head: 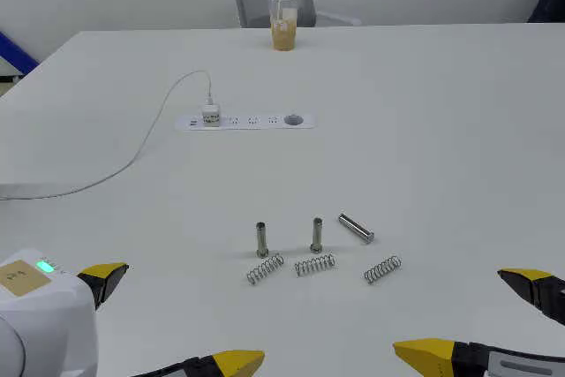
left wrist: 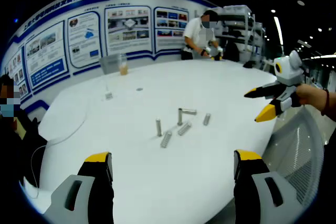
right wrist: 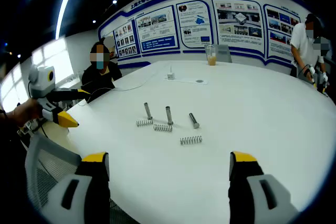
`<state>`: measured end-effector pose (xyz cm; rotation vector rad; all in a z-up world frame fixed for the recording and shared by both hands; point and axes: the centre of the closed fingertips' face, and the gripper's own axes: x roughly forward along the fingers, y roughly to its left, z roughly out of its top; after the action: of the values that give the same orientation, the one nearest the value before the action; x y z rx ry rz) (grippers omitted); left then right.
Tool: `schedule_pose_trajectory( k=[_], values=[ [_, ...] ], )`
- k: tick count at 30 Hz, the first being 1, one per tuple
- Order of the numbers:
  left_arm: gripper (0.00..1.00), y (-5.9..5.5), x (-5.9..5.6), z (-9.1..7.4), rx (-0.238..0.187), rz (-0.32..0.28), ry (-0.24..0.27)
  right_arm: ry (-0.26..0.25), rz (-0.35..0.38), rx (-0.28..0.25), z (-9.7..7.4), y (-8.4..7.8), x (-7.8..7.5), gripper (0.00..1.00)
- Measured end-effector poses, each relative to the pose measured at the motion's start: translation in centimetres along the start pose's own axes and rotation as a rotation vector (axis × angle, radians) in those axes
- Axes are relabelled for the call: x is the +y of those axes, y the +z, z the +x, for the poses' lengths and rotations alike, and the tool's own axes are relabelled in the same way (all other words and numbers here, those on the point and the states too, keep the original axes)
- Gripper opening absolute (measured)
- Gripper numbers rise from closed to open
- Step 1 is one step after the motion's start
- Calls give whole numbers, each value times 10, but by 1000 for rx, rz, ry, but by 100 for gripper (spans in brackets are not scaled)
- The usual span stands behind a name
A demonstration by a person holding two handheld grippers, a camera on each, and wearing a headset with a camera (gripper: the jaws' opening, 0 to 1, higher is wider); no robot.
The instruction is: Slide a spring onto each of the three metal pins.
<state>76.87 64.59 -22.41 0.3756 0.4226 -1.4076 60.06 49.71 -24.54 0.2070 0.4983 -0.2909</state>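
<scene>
We count three silver metal pins (head: 262, 239) (head: 317, 234) (head: 357, 228), two upright, one lying, and three steel coil springs (head: 265, 268) (head: 314, 264) (head: 382, 269) just beside them near the white worktop (head: 441, 130)'s front edge, bare surface all round, while our left gripper (head: 172, 317) and right gripper (head: 472, 313) gape wide, holding nothing.

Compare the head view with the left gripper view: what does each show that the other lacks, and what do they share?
Head view: the power strip's row of sockets and a green light on the left gripper. Left gripper view: wall posters, a standing person and the hand holding the right gripper. Both: two upright pins, one lying pin, three bare springs, the drink cup, both grippers open.
</scene>
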Motion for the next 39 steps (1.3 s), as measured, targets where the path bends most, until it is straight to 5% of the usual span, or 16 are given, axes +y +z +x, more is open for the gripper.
schedule_pose_trajectory(
  k=[39],
  values=[
    [97, 0, -5, 5, -13, -16, -15, -8, -17, 13, 2, -3, -3, 92]
  ],
)
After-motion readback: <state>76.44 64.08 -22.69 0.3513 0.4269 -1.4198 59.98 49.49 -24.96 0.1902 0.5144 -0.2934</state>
